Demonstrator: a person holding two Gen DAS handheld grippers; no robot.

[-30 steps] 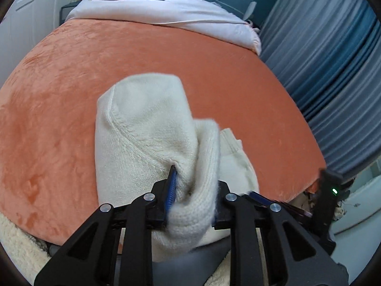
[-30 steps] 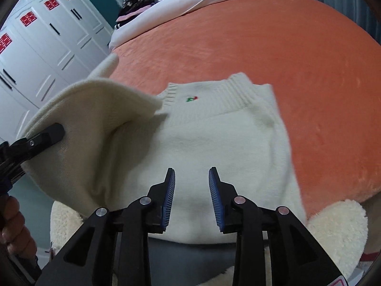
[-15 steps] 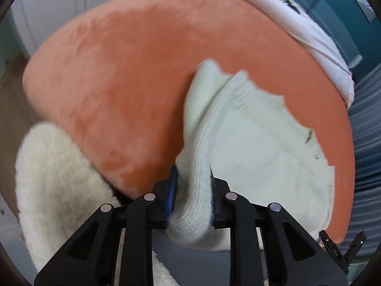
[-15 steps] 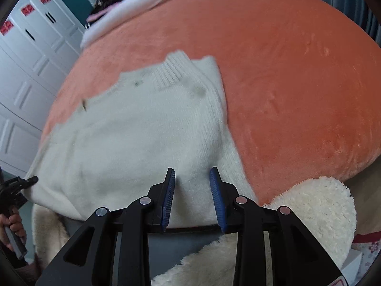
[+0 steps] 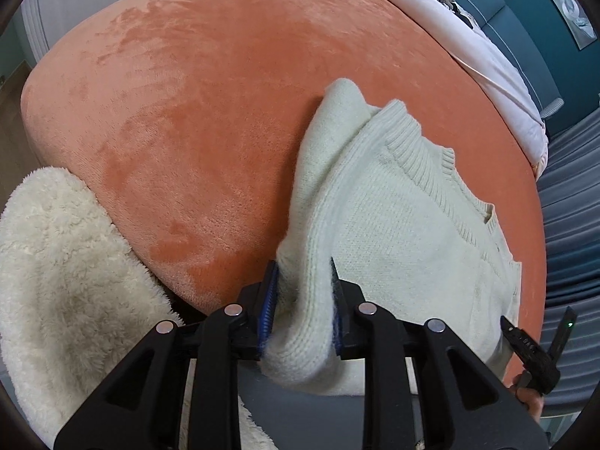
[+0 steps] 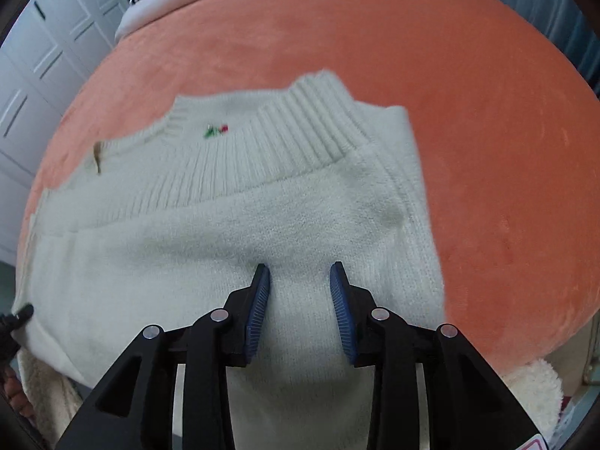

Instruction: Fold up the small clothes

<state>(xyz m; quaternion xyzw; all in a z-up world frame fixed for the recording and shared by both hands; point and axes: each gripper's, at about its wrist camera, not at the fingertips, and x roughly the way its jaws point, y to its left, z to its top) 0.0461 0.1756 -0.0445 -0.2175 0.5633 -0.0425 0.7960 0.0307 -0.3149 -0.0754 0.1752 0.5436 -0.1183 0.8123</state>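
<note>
A cream knit sweater (image 6: 232,247) lies spread on the orange plush bedspread (image 6: 487,131), its ribbed collar with a small red and green mark (image 6: 215,130) pointing away. My left gripper (image 5: 303,292) is shut on a bunched fold at the sweater's (image 5: 405,232) near left edge, and the fold rises from there toward the shoulder. My right gripper (image 6: 300,288) hovers open low over the sweater's lower body, with nothing pinched between its blue pads (image 6: 258,300). The left gripper's tip (image 6: 17,317) shows at the far left of the right wrist view. The right gripper (image 5: 532,345) shows at the lower right of the left wrist view.
A fluffy white throw (image 5: 56,262) hangs over the bed's near edge and shows again at the other end (image 6: 536,386). A pale quilt (image 5: 468,37) lies along the far side. White wardrobe doors (image 6: 37,75) stand to the left and blue-grey curtains (image 5: 573,206) to the right.
The left gripper swung down and rolled with the sweater's edge, which was lifted and now lies low at the bed's near edge. The right gripper sank closer over the sweater.
</note>
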